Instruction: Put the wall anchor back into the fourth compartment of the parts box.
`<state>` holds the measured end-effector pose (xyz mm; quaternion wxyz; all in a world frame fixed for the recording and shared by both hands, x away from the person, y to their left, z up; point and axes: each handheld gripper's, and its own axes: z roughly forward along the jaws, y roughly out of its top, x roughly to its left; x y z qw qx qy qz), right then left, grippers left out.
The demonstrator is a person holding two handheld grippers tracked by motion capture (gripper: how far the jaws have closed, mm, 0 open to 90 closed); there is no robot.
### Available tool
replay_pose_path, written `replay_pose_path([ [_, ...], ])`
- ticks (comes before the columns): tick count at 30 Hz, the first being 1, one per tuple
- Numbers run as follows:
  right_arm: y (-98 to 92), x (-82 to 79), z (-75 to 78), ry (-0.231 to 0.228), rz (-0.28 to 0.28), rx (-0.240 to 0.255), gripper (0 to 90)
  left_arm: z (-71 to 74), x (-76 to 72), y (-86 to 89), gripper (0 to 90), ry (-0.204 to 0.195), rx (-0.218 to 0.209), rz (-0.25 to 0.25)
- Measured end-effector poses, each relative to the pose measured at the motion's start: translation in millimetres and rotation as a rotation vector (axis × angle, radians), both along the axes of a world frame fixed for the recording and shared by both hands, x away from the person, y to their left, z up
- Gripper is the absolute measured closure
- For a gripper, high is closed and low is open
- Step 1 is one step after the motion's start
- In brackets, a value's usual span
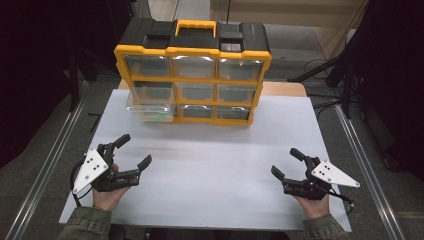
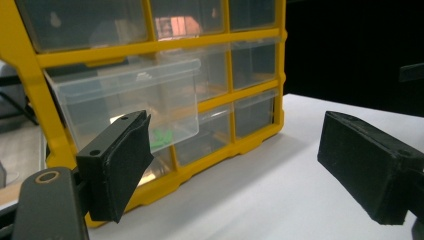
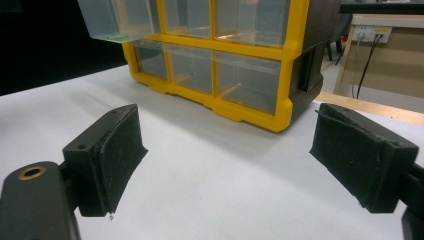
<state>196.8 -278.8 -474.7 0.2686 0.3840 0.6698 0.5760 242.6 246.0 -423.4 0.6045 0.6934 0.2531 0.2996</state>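
Right now I have both grippers low over the white table [image 1: 210, 165], near my edge of it. My left gripper [image 1: 133, 150] has its jaws spread wide with nothing between them. My right gripper [image 1: 287, 162] is wide too, and empty.

At the far end of the table stands the yellow drawer box [image 1: 192, 85] with its clear drawers. One clear drawer [image 1: 150, 109], in the middle row on the left, sticks out from the front. Through its wall I can see something small and green [image 2: 162, 136] inside. I think the drawer sticks out so that I can reach what is in it.

My left gripper points at that drawer but is well apart from it. I think its jaws are wide so they fit around the drawer's front when I move in. My right gripper waits off to the side.
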Motion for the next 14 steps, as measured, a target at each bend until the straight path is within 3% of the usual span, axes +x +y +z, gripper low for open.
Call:
replay_pose_path([
  [14,-0.8,1.1,0.2,-0.004,-0.003,-0.001,13.2,-3.6,2.0,-3.3,13.7,0.018,0.011,-0.02],
])
